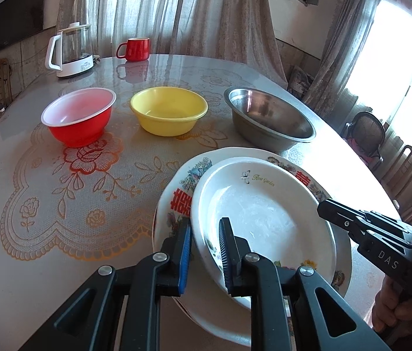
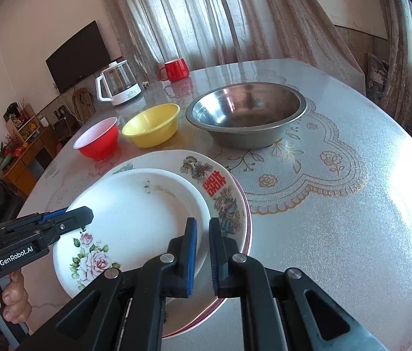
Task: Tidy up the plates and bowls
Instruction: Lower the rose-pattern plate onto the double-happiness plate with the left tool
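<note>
A white rose plate (image 1: 264, 213) (image 2: 136, 219) lies tilted on a larger patterned plate (image 1: 176, 193) (image 2: 220, 187) near the table's front. My left gripper (image 1: 206, 234) straddles the white plate's left rim, one finger on each side. My right gripper (image 2: 203, 234) straddles its right rim the same way and shows in the left wrist view (image 1: 331, 207). Behind stand a red bowl (image 1: 80, 117) (image 2: 99, 140), a yellow bowl (image 1: 168, 111) (image 2: 152, 124) and a steel bowl (image 1: 267, 117) (image 2: 247, 114), in a row.
A glass kettle (image 1: 71, 49) (image 2: 119, 83) and a red mug (image 1: 136, 48) (image 2: 175, 70) stand at the table's far edge. The round table (image 1: 60, 190) (image 2: 337, 204) has a lace-pattern cover. Chairs (image 1: 366, 134) stand at the right.
</note>
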Demonstrator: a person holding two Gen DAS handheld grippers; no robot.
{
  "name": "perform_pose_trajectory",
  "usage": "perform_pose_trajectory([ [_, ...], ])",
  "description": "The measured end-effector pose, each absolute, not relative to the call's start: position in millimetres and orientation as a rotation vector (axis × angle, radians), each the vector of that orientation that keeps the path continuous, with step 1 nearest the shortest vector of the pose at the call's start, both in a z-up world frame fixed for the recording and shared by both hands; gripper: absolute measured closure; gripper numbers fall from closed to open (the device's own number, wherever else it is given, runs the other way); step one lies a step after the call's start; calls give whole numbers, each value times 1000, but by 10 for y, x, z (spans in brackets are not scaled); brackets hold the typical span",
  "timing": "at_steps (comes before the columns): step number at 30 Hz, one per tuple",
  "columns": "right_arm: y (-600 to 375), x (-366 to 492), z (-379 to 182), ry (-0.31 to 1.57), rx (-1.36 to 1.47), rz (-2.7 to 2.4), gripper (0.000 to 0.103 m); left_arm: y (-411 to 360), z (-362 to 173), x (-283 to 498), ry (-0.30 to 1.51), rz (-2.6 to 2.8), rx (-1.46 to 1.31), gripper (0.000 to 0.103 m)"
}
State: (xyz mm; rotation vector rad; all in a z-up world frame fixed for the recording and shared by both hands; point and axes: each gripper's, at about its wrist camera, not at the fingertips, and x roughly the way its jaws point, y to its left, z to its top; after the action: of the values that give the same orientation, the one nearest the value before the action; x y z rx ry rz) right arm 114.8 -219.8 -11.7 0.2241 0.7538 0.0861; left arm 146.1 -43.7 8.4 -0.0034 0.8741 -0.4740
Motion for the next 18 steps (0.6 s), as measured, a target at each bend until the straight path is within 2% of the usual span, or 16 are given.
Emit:
perform_pose_trajectory([
  [4,-2098,1178,-100,750,150,74,98,-410,72,1414,862,-476,13,85],
  [7,-2065,1181,-186,792,169,109,102,-399,76,1360,854,-492,30,85],
  [15,-2096,1065,-39,731,182,119,98,-344,94,1333,847,-480,13,85],
  [18,-2192,1091,29,712,210,90,88,-352,89,1330,848,-473,4,85],
])
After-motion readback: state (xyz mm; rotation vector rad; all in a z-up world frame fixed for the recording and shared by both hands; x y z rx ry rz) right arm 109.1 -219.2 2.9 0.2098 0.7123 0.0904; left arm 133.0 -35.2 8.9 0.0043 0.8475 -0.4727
